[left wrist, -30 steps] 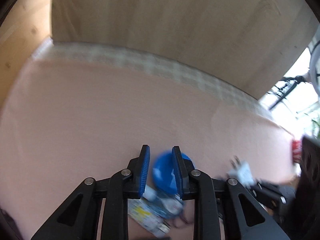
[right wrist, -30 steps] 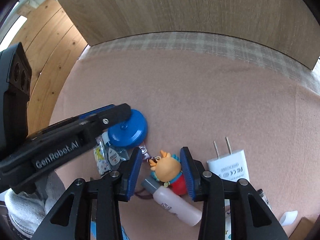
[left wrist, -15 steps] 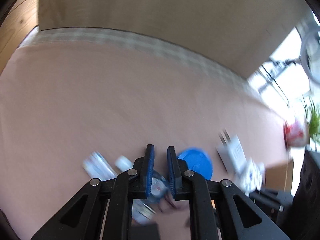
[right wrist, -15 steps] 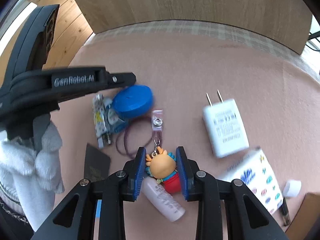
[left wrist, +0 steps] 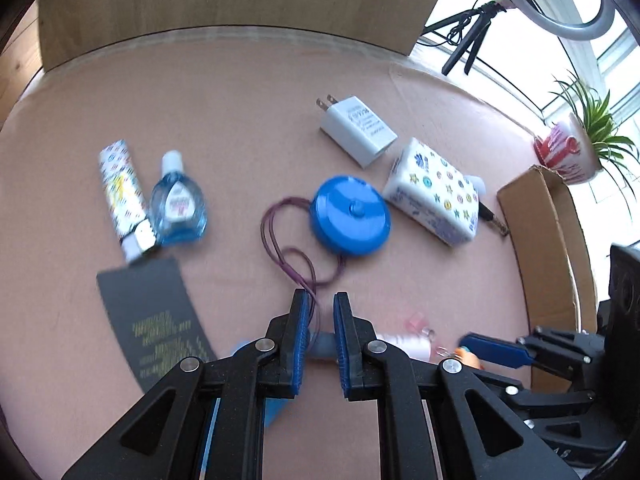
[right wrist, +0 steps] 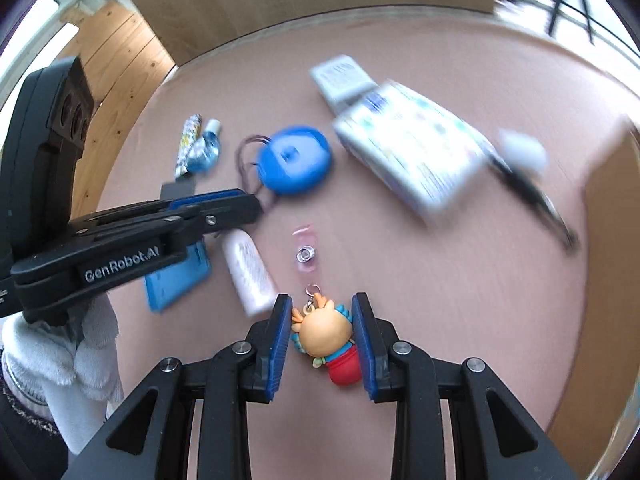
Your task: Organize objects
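Keychain figure point(right wrist: 325, 336) (orange head, red base) sits clamped between the right gripper point(right wrist: 322, 340) fingers, its ring and clear pink tab point(right wrist: 305, 254) trailing straight ahead of the fingertips on the pink cloth point(right wrist: 420, 280). A white bottle point(right wrist: 250, 272) lies just left of the left fingertip. Farther ahead and left is the blue disc point(right wrist: 294, 160), with a purple cord point(left wrist: 288, 248) looped beside it. Ahead and right lies a patterned pack point(right wrist: 412, 148), blurred, touching a white charger point(right wrist: 340, 78) beyond it.

From the left comes the left gripper point(left wrist: 320, 336); its fingers stand narrowly apart, and whether they pinch the cord running between them I cannot tell. Past its fingertips to the left lie a dropper bottle point(left wrist: 179, 204) touching a patterned tube point(left wrist: 122, 196), and a dark card point(left wrist: 154, 316) nearer. A cardboard box point(left wrist: 548, 240) stands far right.
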